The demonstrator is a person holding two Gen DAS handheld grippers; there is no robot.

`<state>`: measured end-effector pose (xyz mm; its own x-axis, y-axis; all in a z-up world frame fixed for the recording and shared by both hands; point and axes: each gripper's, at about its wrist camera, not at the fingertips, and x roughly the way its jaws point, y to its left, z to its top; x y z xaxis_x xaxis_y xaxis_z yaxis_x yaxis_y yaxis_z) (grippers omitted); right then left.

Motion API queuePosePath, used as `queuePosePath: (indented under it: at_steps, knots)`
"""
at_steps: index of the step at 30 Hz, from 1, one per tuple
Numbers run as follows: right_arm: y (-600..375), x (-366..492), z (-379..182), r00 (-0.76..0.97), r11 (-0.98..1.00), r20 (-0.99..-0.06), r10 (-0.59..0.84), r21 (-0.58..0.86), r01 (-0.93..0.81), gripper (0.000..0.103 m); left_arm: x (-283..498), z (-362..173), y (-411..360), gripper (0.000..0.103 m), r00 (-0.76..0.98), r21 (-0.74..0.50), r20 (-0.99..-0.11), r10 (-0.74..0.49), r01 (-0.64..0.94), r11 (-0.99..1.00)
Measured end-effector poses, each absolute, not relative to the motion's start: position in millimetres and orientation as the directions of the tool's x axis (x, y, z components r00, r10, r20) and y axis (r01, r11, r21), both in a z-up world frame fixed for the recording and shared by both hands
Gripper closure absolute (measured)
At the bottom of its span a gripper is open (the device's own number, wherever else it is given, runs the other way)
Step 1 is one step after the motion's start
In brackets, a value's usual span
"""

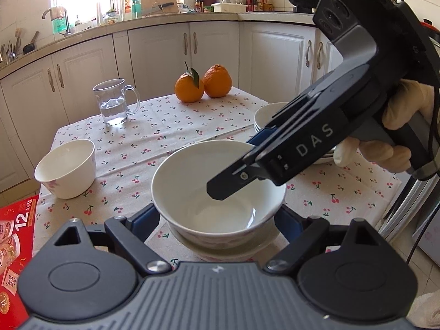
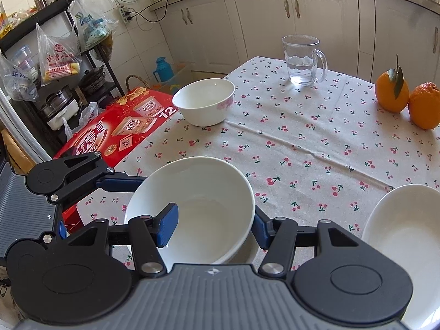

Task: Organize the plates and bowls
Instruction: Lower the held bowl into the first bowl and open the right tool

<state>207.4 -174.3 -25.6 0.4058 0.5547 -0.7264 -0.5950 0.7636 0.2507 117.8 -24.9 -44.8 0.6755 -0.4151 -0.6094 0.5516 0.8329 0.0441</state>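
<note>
While the right tool (image 2: 211, 227) grips the rim of the upper bowl (image 2: 192, 206), one blue pad (image 2: 166, 225) sits inside the bowl and the other pad sits outside the wall, so the tool is clamped on the upper bowl. This bowl rests tilted in a lower bowl (image 1: 220, 250) near the front edge of the counter (image 2: 302, 143). The left tool (image 1: 217, 220) straddles the stacked bowls with its fingers set wide apart; one blue pad lies on each side of the stack, and contact with the bowls cannot be confirmed.

A small white bowl (image 2: 205, 100) with a pink flower print stands upright near the left edge of the counter, well apart from the stack. Another stack of white dishes (image 2: 407, 236) sits toward the right edge. A glass mug (image 2: 302, 60) holding water stands near the far left corner. Two oranges (image 2: 407, 100) touch each other at the far edge. A red carton (image 2: 115, 134) lies beside the counter, just past its left edge.
</note>
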Motion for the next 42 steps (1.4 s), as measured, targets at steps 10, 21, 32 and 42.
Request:
queuePosePath:
  at_steps: [10, 21, 32, 42]
  knots:
    - [-174.9, 205.3, -30.6, 0.403, 0.769, -0.735, 0.546, 0.248, -0.589, 0.041, 118.7, -48.8, -25.8, 0.013, 0.661, 0.033, -0.620, -0.423, 0.559, 0.828]
    - [-173.8, 203.1, -30.7, 0.411, 0.775, -0.739, 0.534, 0.233, -0.588, 0.041, 117.6, -51.6, -26.4, 0.013, 0.656, 0.029, -0.623, -0.425, 0.563, 0.826]
    - [-168.6, 199.9, -29.7, 0.422, 0.781, -0.749, 0.511, 0.200, -0.592, 0.039, 117.5, -52.8, -25.5, 0.013, 0.652, 0.015, -0.622, -0.434, 0.563, 0.826]
    - [-166.1, 198.4, -29.3, 0.429, 0.786, -0.753, 0.499, 0.186, -0.589, 0.036, 119.0, -54.1, -23.1, 0.012, 0.647, -0.002, -0.621, -0.443, 0.563, 0.826]
